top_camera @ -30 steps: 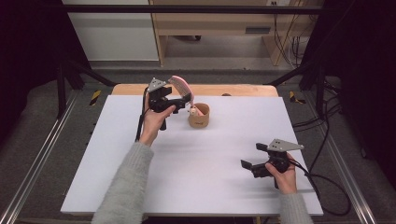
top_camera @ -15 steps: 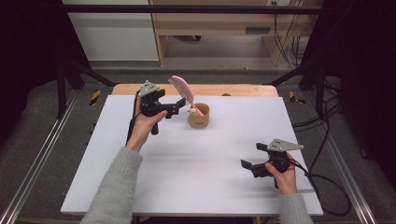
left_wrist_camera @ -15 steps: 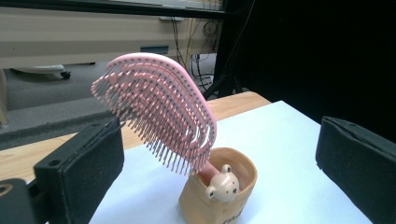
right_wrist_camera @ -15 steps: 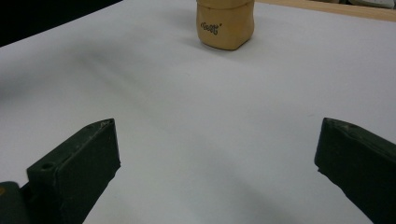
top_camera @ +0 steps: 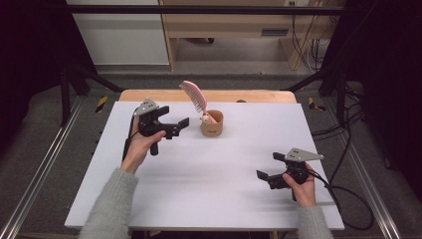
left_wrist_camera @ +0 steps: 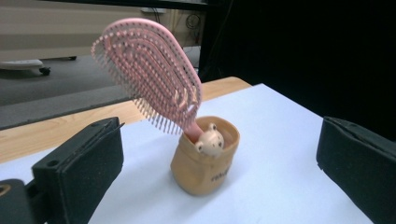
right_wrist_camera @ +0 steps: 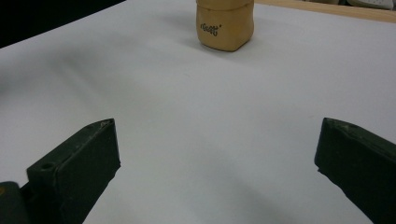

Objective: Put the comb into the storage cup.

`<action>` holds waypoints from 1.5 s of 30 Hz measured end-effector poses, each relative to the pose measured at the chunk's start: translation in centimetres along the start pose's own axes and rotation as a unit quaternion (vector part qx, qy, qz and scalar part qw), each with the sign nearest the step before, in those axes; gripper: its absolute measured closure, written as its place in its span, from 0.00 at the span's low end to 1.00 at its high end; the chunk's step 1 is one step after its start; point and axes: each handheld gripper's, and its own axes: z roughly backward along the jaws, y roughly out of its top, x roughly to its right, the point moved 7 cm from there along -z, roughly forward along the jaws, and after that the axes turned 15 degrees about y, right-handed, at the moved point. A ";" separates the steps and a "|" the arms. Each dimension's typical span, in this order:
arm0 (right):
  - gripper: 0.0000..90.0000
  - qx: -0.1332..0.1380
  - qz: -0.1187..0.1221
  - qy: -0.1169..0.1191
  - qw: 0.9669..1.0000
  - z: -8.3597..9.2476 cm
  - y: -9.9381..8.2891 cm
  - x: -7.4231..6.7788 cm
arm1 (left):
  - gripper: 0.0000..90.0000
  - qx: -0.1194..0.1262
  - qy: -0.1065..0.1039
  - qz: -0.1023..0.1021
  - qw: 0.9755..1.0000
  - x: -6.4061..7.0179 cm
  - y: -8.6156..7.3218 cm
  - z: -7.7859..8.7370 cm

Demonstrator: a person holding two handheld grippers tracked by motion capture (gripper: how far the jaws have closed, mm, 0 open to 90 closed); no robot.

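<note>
A pink hairbrush (top_camera: 194, 96) stands handle-down in a small tan cup (top_camera: 212, 124) at the back middle of the white table (top_camera: 214, 199). The brush leans left, and a little bear figure (left_wrist_camera: 210, 140) peeks over the cup's rim. My left gripper (top_camera: 179, 127) hangs a short way left of the cup, pointing at it. Its jaws have just been opening; they stand wide with nothing between them. In the left gripper view the brush (left_wrist_camera: 149, 74) and cup (left_wrist_camera: 205, 163) lie ahead, beyond the jaws. My right gripper (top_camera: 267, 166) rests open at the front right, and the cup (right_wrist_camera: 225, 25) is far ahead of it.
A bare wooden strip (top_camera: 149, 95) runs along the table's far edge. Black frame posts (top_camera: 64, 94) stand at both back corners, metal rails (top_camera: 45, 164) flank the table, and a cable (top_camera: 348, 199) trails off the front right.
My left gripper has drawn back to the left, away from the cup, leaving the brush standing in it. The right hand has stayed put.
</note>
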 end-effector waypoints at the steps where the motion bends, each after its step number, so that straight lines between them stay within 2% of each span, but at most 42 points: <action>1: 0.00 0.000 -0.001 0.000 1.000 0.0 0.0 0.0 | 0.01 -0.001 -0.001 -0.002 1.000 0.0 -0.2 0.2; 10: 0.00 -0.001 -0.001 -0.002 1.000 -0.1 -0.1 0.0 | 0.01 -0.006 -0.009 -0.013 1.000 -0.5 -2.4 2.7; 13: 0.00 -0.002 -0.001 -0.004 1.000 -0.1 -0.1 0.1 | 0.01 -0.007 -0.007 -0.005 1.000 -1.0 -3.3 3.4; 17: 0.00 -0.006 -0.002 -0.005 1.000 -0.2 -0.2 0.1 | 0.01 -0.020 -0.005 -0.009 1.000 -1.6 -4.9 4.2; 20: 0.00 -0.008 -0.002 -0.006 1.000 -0.2 -0.3 0.1 | 0.01 -0.029 -0.002 -0.004 1.000 -2.0 -6.1 4.7; 23: 0.00 -0.008 -0.001 -0.006 1.000 -0.3 -0.3 0.1 | 0.01 -0.040 0.000 -0.012 0.999 -2.3 -7.5 5.3; 33: 0.00 -0.015 -0.001 -0.009 1.000 -0.4 -0.5 0.1 | 0.01 -0.066 0.012 -0.015 0.998 -3.8 -10.9 6.9; 35: 0.00 -0.016 0.000 -0.010 1.000 -0.4 -0.5 0.2 | 0.01 -0.070 0.018 -0.018 0.997 -4.2 -11.3 7.2; 39: 0.00 -0.018 -0.001 -0.010 1.000 -0.4 -0.6 0.2 | 0.01 -0.068 0.028 -0.011 0.997 -5.1 -11.7 7.9; 45: 0.00 -0.015 -0.004 -0.009 1.000 -0.3 -0.6 0.2 | 0.01 -0.070 0.035 -0.011 0.997 -5.7 -12.6 8.9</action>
